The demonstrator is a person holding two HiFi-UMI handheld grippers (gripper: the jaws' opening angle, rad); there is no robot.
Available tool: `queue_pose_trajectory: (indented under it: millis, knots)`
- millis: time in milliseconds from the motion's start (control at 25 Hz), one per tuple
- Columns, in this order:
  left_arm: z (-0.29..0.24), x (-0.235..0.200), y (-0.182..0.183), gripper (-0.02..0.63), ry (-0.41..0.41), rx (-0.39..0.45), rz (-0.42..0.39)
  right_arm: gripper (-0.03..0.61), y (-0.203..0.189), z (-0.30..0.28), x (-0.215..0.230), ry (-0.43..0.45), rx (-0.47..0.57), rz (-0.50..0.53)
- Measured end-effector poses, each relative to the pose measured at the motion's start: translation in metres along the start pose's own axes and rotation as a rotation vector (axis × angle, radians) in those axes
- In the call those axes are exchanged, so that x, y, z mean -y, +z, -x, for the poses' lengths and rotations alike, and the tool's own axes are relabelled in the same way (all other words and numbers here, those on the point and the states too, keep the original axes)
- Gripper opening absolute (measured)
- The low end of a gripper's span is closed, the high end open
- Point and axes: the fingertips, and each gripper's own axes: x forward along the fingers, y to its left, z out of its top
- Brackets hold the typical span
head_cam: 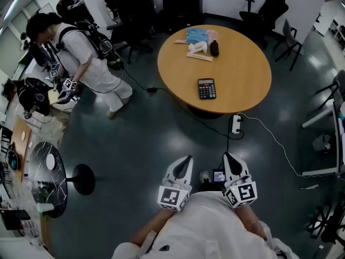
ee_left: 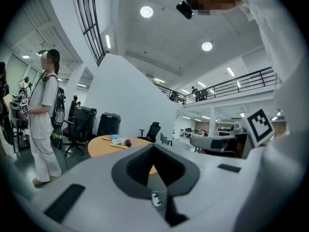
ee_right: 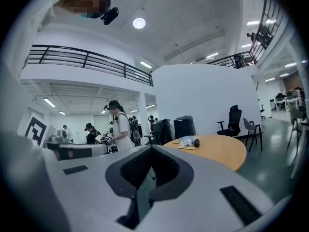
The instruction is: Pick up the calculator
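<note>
The black calculator (head_cam: 206, 88) lies flat on the round wooden table (head_cam: 242, 69), near its front edge in the head view. Both grippers are held close to my body, well short of the table and over the dark floor. My left gripper (head_cam: 186, 161) is shut with nothing in it, its jaw tips meeting in the left gripper view (ee_left: 154, 147). My right gripper (head_cam: 229, 156) beside it is also shut and empty (ee_right: 152, 149). Each gripper view shows the table (ee_left: 104, 146) (ee_right: 217, 151) far ahead; the calculator is hidden there.
A blue cloth (head_cam: 197, 35), a white item and a black item (head_cam: 214, 47) lie at the table's far side. A white power strip (head_cam: 235, 124) with cables lies on the floor before the table. A person (head_cam: 86, 58) stands at left; office chairs (head_cam: 269, 9) are behind.
</note>
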Motion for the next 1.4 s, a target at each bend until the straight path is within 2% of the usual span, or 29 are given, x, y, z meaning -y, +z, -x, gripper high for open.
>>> queue_pose_trajectory:
  millis: [560, 800, 1040, 1240, 1400]
  knots:
    - [-0.025, 0.000, -0.008, 0.008, -0.004, -0.019, 0.030, 0.014, 0.003, -0.011, 0.019, 0.011, 0.012, -0.019]
    - [-0.058, -0.014, -0.013, 0.007, 0.029, -0.032, 0.034, 0.014, 0.010, -0.028, 0.043, 0.041, 0.018, -0.009]
    - [-0.107, -0.026, -0.017, 0.008, 0.062, -0.043, 0.053, 0.014, 0.007, -0.058, 0.075, 0.107, -0.023, -0.018]
    - [-0.157, -0.060, -0.019, 0.008, 0.060, -0.047, 0.011, 0.014, 0.010, -0.097, 0.099, 0.134, -0.029, -0.013]
    - [-0.196, -0.098, -0.013, 0.007, 0.041, -0.052, 0.026, 0.014, 0.014, -0.133, 0.112, 0.118, -0.034, -0.014]
